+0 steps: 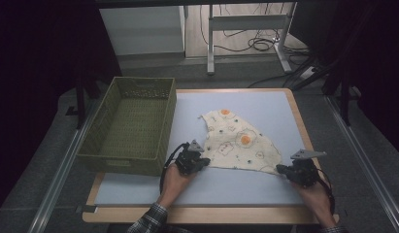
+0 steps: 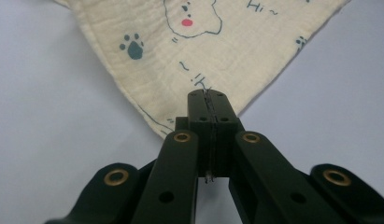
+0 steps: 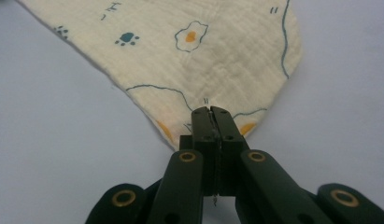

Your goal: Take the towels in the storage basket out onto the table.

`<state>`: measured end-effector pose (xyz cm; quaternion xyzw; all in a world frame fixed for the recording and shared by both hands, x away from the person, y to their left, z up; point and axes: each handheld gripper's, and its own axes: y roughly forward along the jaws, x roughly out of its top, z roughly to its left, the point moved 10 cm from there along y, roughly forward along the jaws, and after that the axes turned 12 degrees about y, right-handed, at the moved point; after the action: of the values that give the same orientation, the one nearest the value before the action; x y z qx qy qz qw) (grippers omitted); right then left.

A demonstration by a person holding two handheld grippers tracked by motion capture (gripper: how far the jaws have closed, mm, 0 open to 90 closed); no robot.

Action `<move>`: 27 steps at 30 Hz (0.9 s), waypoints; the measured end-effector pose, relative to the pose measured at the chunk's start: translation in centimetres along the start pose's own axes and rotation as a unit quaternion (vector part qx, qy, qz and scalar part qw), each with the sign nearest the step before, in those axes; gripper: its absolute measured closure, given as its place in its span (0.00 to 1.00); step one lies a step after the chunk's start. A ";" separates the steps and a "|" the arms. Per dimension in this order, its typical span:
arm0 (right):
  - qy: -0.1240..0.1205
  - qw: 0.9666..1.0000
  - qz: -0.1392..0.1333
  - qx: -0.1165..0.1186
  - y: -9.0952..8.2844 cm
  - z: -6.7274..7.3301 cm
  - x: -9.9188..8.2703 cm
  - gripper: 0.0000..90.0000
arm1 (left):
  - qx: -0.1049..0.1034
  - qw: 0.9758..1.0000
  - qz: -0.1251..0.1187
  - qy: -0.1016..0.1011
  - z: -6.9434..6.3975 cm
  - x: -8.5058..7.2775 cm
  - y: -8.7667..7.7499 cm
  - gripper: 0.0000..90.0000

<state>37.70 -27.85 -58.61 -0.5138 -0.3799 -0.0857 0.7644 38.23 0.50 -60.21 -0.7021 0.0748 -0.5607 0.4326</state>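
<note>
- Wooden-edged table with pale blue-grey mat top [image 1: 139, 187], seen from the high view; everything sits on it.
- Olive-green woven rectangular basket [image 1: 102, 145] on the left part of the table, long side running away from the person, hanging a bit over the table's left edge.
- Cream muslin cloth with printed fried eggs, paw prints and blue doodles [image 1: 236, 141], lying flat on the mat right of the basket, not touching it. Roughly triangular as it lies; the long near edge runs between the two grippers, the far point is toward the table's back.
- Left gripper [image 1: 201, 165], black two-jaw tool in the person's left hand [image 1: 174, 180], at the cloth's near-left corner, just beside the basket's near-right corner. In the left gripper view the jaws are pressed together on that cloth [image 2: 189, 51] corner, pinching it.
- Right gripper [image 1: 280, 169] in the right hand [image 1: 316, 199], at the cloth's near-right corner. In the right gripper view the jaws are clamped on the cloth [image 3: 199, 60] tip, fabric between the pads.
- Both pinched corners sit low at the mat.
</note>
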 end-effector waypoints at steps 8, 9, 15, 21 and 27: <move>-0.004 0.999 0.006 0.034 -1.1 2.1 -1.1 0.99 | -0.010 1.000 -0.015 -0.012 -1.5 -2.0 -2.5 1.00; -0.006 0.999 0.006 0.037 -1.1 2.3 -1.3 0.99 | -0.010 1.000 -0.015 -0.013 -1.8 -2.4 -2.8 1.00; -0.013 0.998 0.016 0.052 -1.5 3.8 -2.9 0.99 | -0.020 1.000 -0.010 -0.011 -3.5 -3.8 -3.7 1.00; -0.012 0.998 0.013 0.057 -2.4 4.2 -3.3 0.96 | -0.001 0.999 -0.031 -0.005 -3.5 -3.5 -4.6 0.90; -0.011 0.999 -0.007 0.051 -2.6 3.6 -0.7 0.86 | 0.032 0.999 -0.033 -0.014 -1.2 -1.9 -3.7 0.57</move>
<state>34.07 -26.14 -56.51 -0.4721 -0.3955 -0.0655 0.7851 35.14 3.29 -59.07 -0.6979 0.0274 -0.5671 0.4367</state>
